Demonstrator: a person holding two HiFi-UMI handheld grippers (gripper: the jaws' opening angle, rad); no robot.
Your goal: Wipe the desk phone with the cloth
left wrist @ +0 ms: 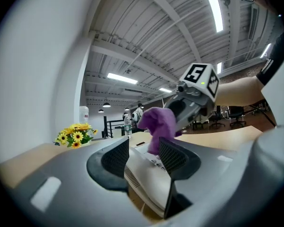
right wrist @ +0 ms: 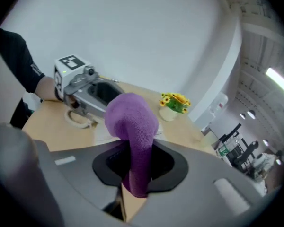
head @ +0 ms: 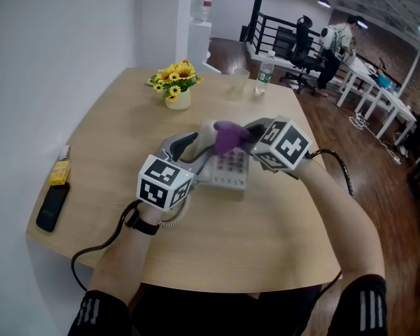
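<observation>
The white desk phone (head: 229,171) lies mid-table, its keypad facing up. My left gripper (head: 196,148) is shut on the phone's left side; in the left gripper view the phone's pale body (left wrist: 146,174) fills the gap between the jaws of the left gripper (left wrist: 144,157). My right gripper (head: 243,133) comes in from the right, shut on a purple cloth (head: 227,137). The cloth (right wrist: 132,122) stands up out of the right gripper (right wrist: 139,162) and droops over the phone's top end. The cloth (left wrist: 158,122) hangs just beyond the left jaws.
A pot of yellow flowers (head: 176,84), a plastic cup (head: 239,80) and a water bottle (head: 264,72) stand at the far side. A black device (head: 52,206) and a yellow item (head: 59,172) lie by the left edge. The phone's coiled cord (right wrist: 78,119) lies beside it.
</observation>
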